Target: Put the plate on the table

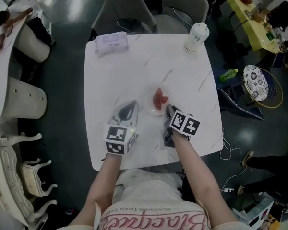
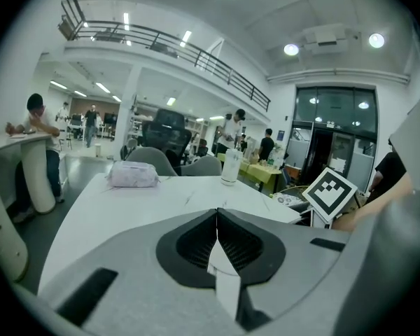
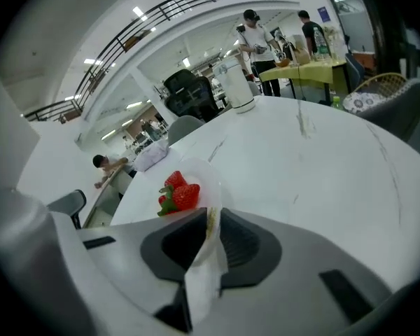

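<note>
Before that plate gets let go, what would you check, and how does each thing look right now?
1. Right claw grips the plate by its rim: ok, shut on it.
2. Strawberries sit securely on the plate: ok.
3. Plate's underside rests on the table: cannot tell.
4. Cup and tissue pack are well away from the plate: ok, both stand at the far edge.
5. Left claw is out of the way: ok, shut on nothing, to the left of the plate.
</note>
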`<control>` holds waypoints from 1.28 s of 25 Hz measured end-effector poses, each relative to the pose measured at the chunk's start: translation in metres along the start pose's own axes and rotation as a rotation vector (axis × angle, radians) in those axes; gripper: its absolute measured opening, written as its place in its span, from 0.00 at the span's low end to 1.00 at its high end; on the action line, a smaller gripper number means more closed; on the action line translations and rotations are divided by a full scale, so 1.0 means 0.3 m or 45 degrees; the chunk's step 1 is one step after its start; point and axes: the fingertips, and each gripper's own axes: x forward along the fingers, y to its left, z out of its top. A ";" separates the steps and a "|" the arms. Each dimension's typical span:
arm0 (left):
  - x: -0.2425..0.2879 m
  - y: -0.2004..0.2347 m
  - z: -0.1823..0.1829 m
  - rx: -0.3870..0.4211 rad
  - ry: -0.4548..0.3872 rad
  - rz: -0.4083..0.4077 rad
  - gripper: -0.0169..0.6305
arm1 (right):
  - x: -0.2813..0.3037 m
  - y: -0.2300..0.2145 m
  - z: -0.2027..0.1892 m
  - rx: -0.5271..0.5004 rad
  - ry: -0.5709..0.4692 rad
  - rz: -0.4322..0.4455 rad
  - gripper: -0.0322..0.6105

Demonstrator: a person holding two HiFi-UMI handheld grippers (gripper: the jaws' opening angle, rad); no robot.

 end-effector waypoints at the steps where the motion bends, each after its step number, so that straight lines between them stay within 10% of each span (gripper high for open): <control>1: 0.000 0.007 -0.007 0.000 0.007 0.009 0.03 | 0.008 -0.004 0.003 -0.037 0.003 -0.023 0.11; 17: -0.004 -0.002 -0.003 -0.011 -0.021 0.017 0.03 | 0.026 -0.013 0.030 -0.392 -0.062 -0.106 0.13; 32: -0.101 -0.112 0.105 0.080 -0.176 0.008 0.03 | -0.328 0.212 0.141 -0.527 -0.277 0.260 0.06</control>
